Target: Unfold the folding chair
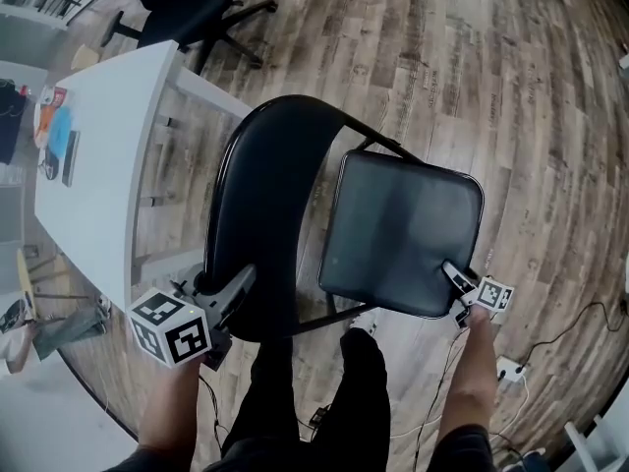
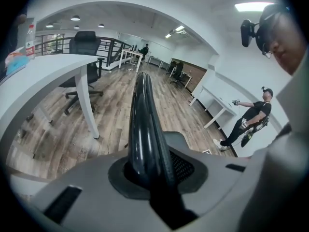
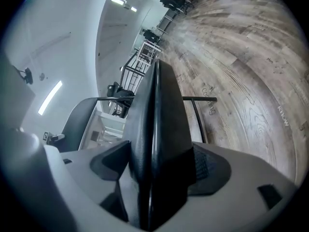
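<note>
A black folding chair stands on the wood floor below me. Its curved backrest (image 1: 260,214) is at the left and its padded seat (image 1: 403,229) lies tilted at the right. My left gripper (image 1: 234,295) is shut on the backrest's near edge; in the left gripper view the glossy black backrest (image 2: 145,124) runs up from between the jaws of the left gripper (image 2: 152,174). My right gripper (image 1: 455,277) grips the seat's near right corner. In the right gripper view the seat's edge (image 3: 159,124) fills the gap of the right gripper (image 3: 159,178), touching both pads.
A white table (image 1: 98,155) stands close on the left, with a black office chair (image 1: 187,8) beyond it. The holder's dark trouser legs (image 1: 314,401) are just behind the chair. A power strip with cable (image 1: 511,367) lies on the floor at the right. Another person (image 2: 248,120) stands farther off.
</note>
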Motion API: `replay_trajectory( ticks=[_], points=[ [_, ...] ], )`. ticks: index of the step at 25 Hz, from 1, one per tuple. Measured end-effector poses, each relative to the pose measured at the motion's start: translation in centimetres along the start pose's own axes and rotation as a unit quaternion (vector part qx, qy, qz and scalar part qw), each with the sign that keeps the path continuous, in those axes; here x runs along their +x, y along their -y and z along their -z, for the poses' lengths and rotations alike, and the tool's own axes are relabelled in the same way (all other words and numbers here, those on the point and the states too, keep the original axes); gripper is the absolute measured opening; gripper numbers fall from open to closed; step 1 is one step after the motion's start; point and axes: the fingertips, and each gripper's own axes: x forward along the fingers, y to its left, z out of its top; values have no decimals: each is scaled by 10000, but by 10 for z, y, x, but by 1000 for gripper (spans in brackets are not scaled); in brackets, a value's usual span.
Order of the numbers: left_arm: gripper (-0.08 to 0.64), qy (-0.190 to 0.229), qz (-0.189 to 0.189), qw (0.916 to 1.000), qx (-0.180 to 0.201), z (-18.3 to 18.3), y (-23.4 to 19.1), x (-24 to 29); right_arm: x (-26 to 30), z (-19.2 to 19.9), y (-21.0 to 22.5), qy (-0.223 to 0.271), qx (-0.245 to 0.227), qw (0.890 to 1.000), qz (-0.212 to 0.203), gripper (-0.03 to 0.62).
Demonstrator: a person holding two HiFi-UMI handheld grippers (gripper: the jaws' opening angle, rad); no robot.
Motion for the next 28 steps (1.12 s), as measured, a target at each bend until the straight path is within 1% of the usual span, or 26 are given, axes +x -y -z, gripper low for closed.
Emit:
replay_trajectory(
  ticks=[2,3,5,6,7,8,9,10,12,14,16,18,19,22,23,24,26,28],
  points=[
    [86,12,-40,10000,19,-1,2,2,-3,1,6,78,152,9997,-150,350],
    [86,27,-58,10000,32,-2,2,2,-4,0,4,139,288,9990,-313,350],
    [92,78,-87,9999,64,-3,2,2,-5,-5,-13,387,612,9931,-928,350],
    [96,123,-105,9999,59,-3,2,2,-10,-8,-17,500,687,9911,-1028,350],
    [107,180,-137,9997,32,-3,2,0,-20,-9,-11,535,552,9942,-751,350],
    [125,248,-174,9995,-27,-3,2,-3,-33,-10,1,502,202,9983,-231,350],
    [146,330,-205,9992,-123,-3,1,-8,-45,-10,9,461,-204,9985,220,350],
    [169,422,-231,9986,-240,-3,1,-16,-55,-11,7,456,-553,9964,449,350],
    [191,581,-330,9969,-408,-3,0,-38,-71,-11,-13,563,-1054,9912,574,350],
    [192,675,-522,9955,-424,-2,0,-61,-89,-14,-43,756,-1418,9839,779,349],
    [192,807,-792,9931,-296,-5,2,-83,-108,-23,-76,963,-1803,9734,1032,348],
    [190,1066,-1005,9892,-79,-17,8,-105,-125,-30,-119,1175,-2233,9601,1202,346],
    [176,1247,-1064,9865,30,-26,12,-115,-133,-34,-143,1306,-2421,9536,1223,325],
    [68,1810,-1063,9775,208,-48,32,-142,-155,-34,-220,1738,-2833,9361,1152,141],
    [29,1932,-1007,9757,252,-50,40,-150,-162,-30,-245,1843,-2951,9305,1141,96],
    [7,2006,-934,9747,307,-50,49,-156,-168,-25,-268,1929,-3088,9240,1169,66],
    [6,2087,-780,9740,414,-44,64,-166,-179,-12,-310,2063,-3436,9061,1352,23],
    [6,2185,-702,9719,530,-32,77,-178,-191,4,-348,2193,-3787,8857,1548,17]
  ],
)
